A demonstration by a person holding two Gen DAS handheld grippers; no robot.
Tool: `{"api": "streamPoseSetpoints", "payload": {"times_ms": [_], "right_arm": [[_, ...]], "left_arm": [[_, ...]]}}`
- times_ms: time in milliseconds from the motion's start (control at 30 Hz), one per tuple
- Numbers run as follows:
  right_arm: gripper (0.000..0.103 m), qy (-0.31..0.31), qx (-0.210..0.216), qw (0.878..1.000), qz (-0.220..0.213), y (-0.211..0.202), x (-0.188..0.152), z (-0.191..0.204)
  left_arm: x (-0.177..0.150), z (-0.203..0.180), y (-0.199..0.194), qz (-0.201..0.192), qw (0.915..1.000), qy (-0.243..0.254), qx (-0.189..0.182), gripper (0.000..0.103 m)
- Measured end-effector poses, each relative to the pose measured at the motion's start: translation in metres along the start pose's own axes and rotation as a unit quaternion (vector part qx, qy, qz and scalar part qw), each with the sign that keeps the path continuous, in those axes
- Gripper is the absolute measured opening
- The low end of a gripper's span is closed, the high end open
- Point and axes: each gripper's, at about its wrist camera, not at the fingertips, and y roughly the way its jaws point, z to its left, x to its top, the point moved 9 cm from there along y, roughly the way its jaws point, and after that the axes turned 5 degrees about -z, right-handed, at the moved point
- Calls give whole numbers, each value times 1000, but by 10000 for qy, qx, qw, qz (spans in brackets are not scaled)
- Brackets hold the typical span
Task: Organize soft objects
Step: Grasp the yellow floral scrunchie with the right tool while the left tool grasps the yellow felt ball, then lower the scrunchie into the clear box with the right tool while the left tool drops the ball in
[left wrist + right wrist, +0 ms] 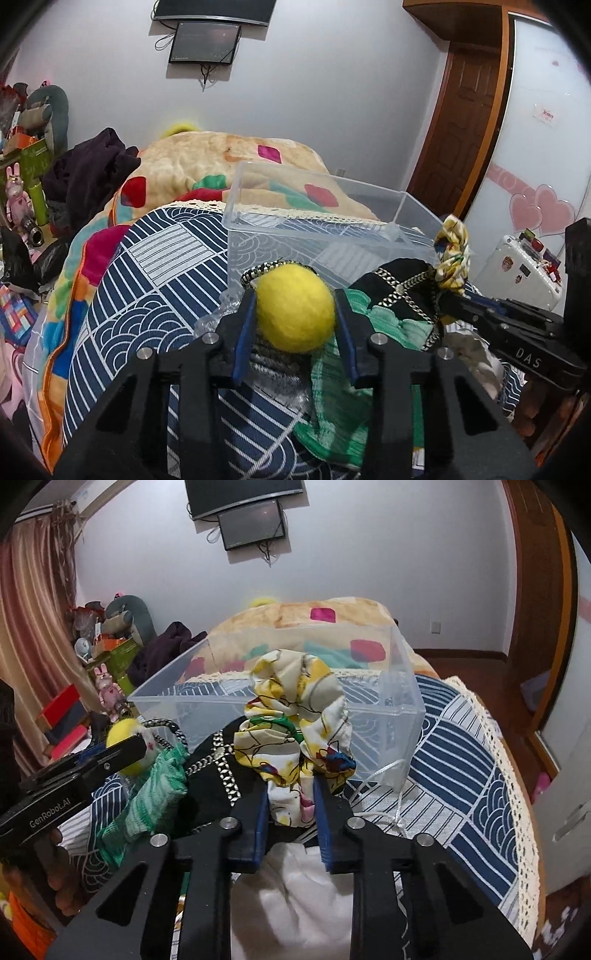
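Both my grippers loaded over the bed

My left gripper [295, 314] pinches a yellow felt ball [295, 310]; my right gripper [290, 797] clamps a floral scrunchie [295, 716]. Just ahead of both fingertips a clear plastic bin [321, 229] sits on the navy wave-patterned bedspread [147, 288], beneath a wall-mounted monitor [205, 42].

Yellow ball [295, 309]: lower part hidden behind the left gripper [295, 314].
Floral scrunchie [295, 716]: bottom end tucked out of sight between the right gripper [291, 797] pads.
Clear box [317, 229]: near wall blocked by the black chain-trimmed cloth [399, 291].
Upper wall screen [214, 9]: cut off by the top edge.
Stickers on white suitcase [517, 269]: too small to read.
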Motion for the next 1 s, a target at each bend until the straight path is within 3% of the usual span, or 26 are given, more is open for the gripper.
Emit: {"api": "streamPoseSetpoints", "payload": {"times_ms": [300,700,1000], "right_arm": [[17,-105,-61,9985,-534,-28,27,2],[17,-213,-223,9952,-931,-34,65,-7],[17,-273,-165,9962,-808,-9,85,-12]], "left_arm": [[21,-12,-24,-288,9995,76,-108,40],[87,-17,-29,-736,9964,406,-100,40],[99,-8,20,-190,9990,403,-24,40]]}}
